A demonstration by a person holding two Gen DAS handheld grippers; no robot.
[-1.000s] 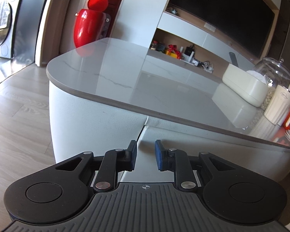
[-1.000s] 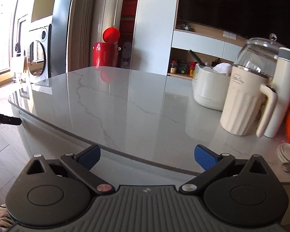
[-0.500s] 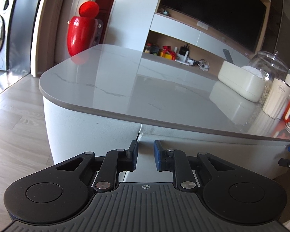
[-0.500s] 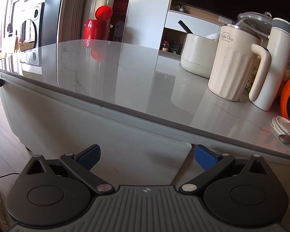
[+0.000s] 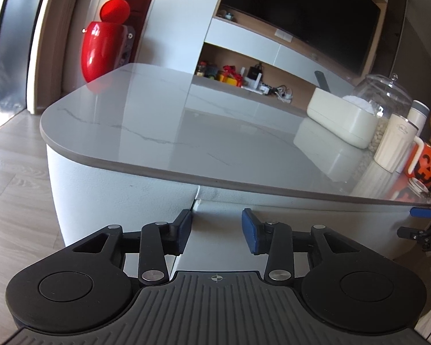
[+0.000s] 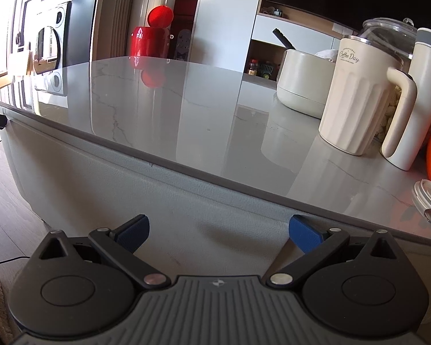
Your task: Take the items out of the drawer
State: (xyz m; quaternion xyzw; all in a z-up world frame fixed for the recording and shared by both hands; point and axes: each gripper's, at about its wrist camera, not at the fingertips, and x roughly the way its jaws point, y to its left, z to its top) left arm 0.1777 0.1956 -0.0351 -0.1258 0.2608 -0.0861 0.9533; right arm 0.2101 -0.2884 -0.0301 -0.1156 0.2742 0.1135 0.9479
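Left gripper points forward and slightly downward, its jaws opening; the dark-blue pads stand parallel with a moderate gap and nothing between them. Right gripper is likewise angled slightly downward, its jaws spread wide, the linkage arms splayed outward and the blue fingertips well apart, gripping nothing. In the left wrist view, the right gripper's blue tip and black linkage show at the far right edge. No hand or sleeve is visible.
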